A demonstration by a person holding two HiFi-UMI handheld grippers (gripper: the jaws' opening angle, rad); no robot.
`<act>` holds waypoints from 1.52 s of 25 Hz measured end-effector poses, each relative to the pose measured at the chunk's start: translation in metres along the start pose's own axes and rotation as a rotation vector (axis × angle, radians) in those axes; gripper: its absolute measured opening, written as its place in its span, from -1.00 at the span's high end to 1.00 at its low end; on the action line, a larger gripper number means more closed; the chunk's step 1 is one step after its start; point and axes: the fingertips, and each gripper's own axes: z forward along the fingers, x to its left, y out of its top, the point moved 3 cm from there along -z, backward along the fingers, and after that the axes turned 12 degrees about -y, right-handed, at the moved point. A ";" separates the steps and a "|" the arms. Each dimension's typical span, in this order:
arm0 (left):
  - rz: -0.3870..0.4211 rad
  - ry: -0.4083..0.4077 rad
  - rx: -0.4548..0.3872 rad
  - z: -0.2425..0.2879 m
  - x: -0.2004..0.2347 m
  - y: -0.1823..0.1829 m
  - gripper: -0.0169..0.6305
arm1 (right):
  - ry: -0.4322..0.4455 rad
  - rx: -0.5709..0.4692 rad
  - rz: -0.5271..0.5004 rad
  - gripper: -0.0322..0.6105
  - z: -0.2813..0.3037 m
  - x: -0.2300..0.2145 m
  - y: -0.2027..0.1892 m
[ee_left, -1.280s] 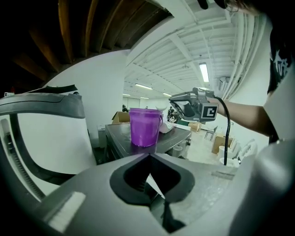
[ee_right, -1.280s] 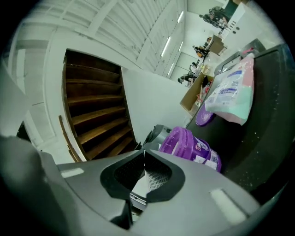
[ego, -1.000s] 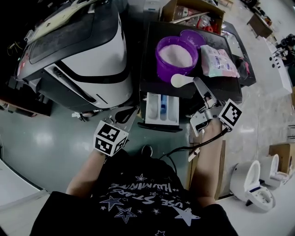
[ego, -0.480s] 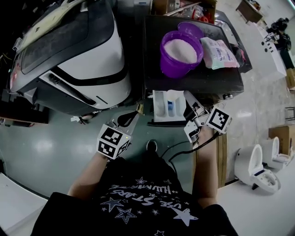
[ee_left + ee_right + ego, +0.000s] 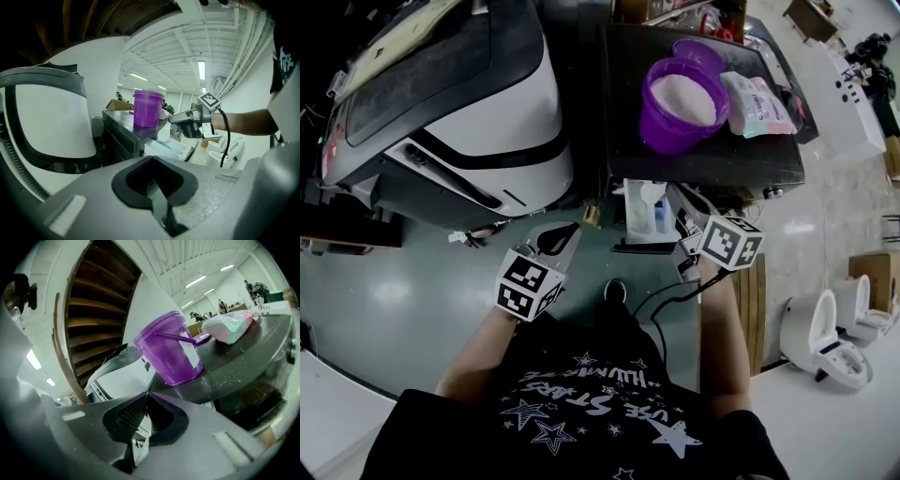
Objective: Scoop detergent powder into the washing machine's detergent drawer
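My right gripper (image 5: 678,201), jaws clamped on the handle of the white plastic scoop (image 5: 652,194), holds its bowl directly over the open white detergent drawer (image 5: 634,223); my left gripper (image 5: 565,232), jaws closed on nothing, sits farther off.

Bare floor (image 5: 412,281) lies open left of the projecting drawer (image 5: 636,221).

The dark countertop (image 5: 712,161) carries three things: a purple bucket (image 5: 682,103) of white powder (image 5: 682,94) near its centre, a purple lid (image 5: 703,52) just beside the bucket at one o'clock, and a pastel pouch (image 5: 759,101) lying flat at three o'clock. White specks (image 5: 243,376) dot the surface.
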 end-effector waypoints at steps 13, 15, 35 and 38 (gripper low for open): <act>-0.026 0.037 -0.011 0.005 -0.002 -0.003 0.95 | 0.035 0.014 -0.559 0.79 0.018 0.023 -0.030; -0.028 0.045 -0.011 0.006 -0.002 -0.003 0.95 | 0.040 0.001 -0.643 0.79 0.018 0.026 -0.033; -0.054 0.121 -0.037 -0.001 -0.010 -0.007 0.95 | 0.140 -0.021 -1.253 0.79 0.008 0.054 -0.060; -0.057 0.134 -0.043 -0.003 -0.010 -0.007 0.95 | 0.154 -0.027 -1.327 0.79 0.007 0.055 -0.064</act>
